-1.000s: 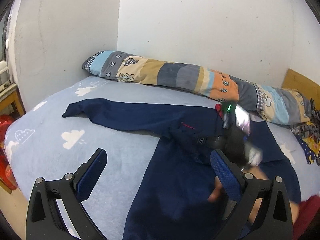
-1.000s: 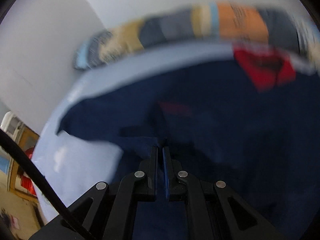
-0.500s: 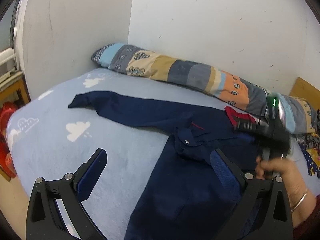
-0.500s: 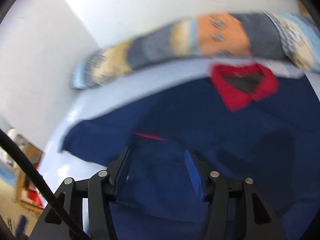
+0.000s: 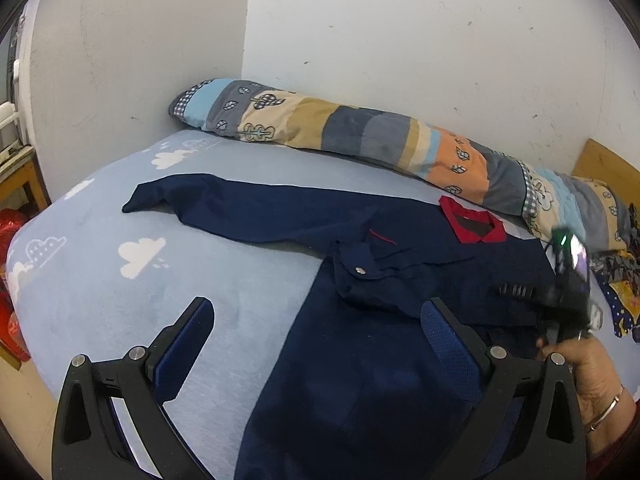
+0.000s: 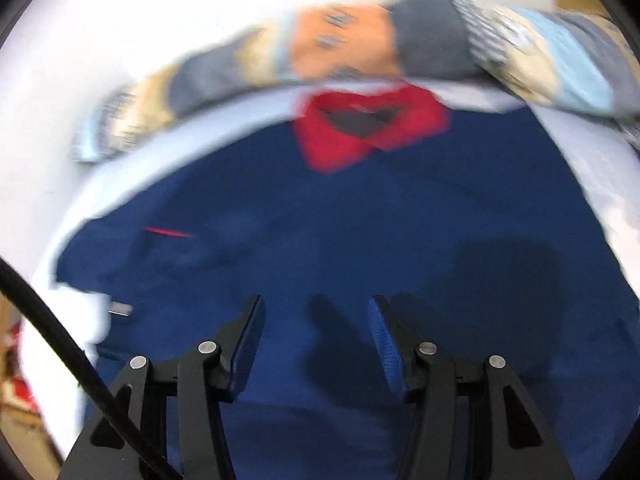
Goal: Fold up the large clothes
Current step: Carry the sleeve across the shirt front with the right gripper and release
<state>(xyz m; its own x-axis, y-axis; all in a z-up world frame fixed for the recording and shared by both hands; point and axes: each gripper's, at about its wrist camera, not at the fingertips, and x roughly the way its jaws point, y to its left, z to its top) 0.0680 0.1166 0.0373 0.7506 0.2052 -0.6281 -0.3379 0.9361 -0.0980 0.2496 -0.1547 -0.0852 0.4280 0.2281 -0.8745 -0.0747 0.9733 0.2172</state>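
A navy jacket [image 5: 360,360] with a red collar [image 5: 472,226] lies flat on the light blue cloud-print bed sheet [image 5: 120,280]. One sleeve [image 5: 240,208] stretches out to the left. The other is folded across the chest, its cuff with a silver snap [image 5: 360,270] lying on top. My left gripper [image 5: 316,306] hovers open over the jacket's left edge and holds nothing. My right gripper [image 6: 315,304] stands open above the jacket's chest [image 6: 360,220], below the collar [image 6: 372,128], with nothing between its fingers. In the left wrist view it shows blurred [image 5: 560,292] at the right, held by a hand [image 5: 580,364].
A long patchwork bolster [image 5: 360,136] lies along the white back wall. A wooden headboard [image 5: 604,164] and a patterned cloth [image 5: 624,280] are at the right. Wooden furniture [image 5: 20,180] and something red [image 5: 12,232] stand beyond the bed's left edge.
My right gripper went from shut on the navy fabric near the cuff to open, and moved right across the jacket. The folded cuff stays on the chest. My left gripper has hardly moved.
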